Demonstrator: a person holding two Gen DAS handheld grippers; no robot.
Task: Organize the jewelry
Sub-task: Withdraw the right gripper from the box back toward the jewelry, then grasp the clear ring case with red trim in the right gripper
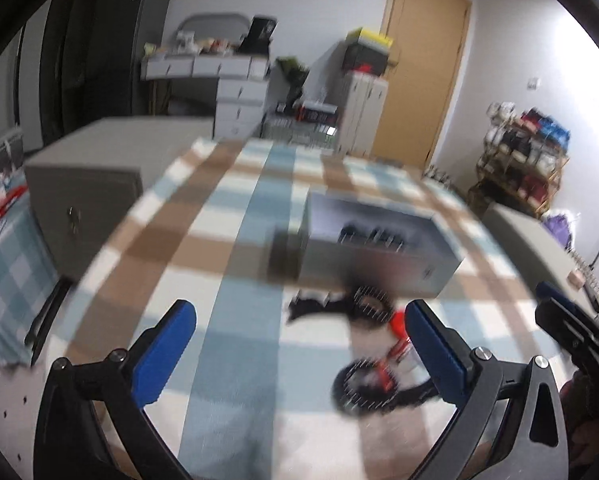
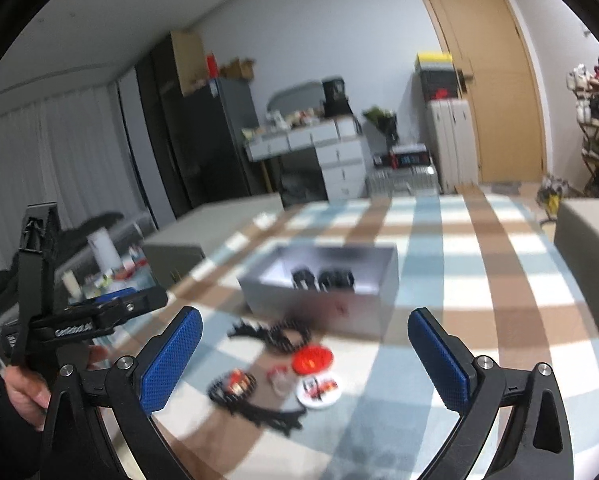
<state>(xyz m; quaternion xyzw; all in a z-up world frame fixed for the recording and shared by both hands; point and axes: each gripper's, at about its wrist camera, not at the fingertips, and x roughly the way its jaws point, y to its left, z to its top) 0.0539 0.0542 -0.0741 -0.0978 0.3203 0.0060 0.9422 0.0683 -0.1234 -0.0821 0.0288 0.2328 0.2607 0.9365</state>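
Observation:
A grey open box point(image 1: 379, 246) point(image 2: 323, 286) stands on the checked tablecloth with dark jewelry pieces point(image 2: 323, 278) inside. In front of it lie black spiky bracelets point(image 2: 273, 334) point(image 1: 363, 304), another black bracelet with red beads point(image 2: 235, 390) point(image 1: 363, 380), a red round piece point(image 2: 312, 359) and a white round piece point(image 2: 318, 390). My left gripper point(image 1: 299, 344) is open and empty above the cloth, left of the bracelets. My right gripper point(image 2: 305, 354) is open and empty above the loose jewelry. Both views are blurred.
The checked tablecloth point(image 1: 235, 208) covers the table. A grey cabinet point(image 1: 95, 172) stands to the left and another grey block point(image 2: 587, 240) to the right. The left gripper's body point(image 2: 79, 320) shows at the left of the right wrist view.

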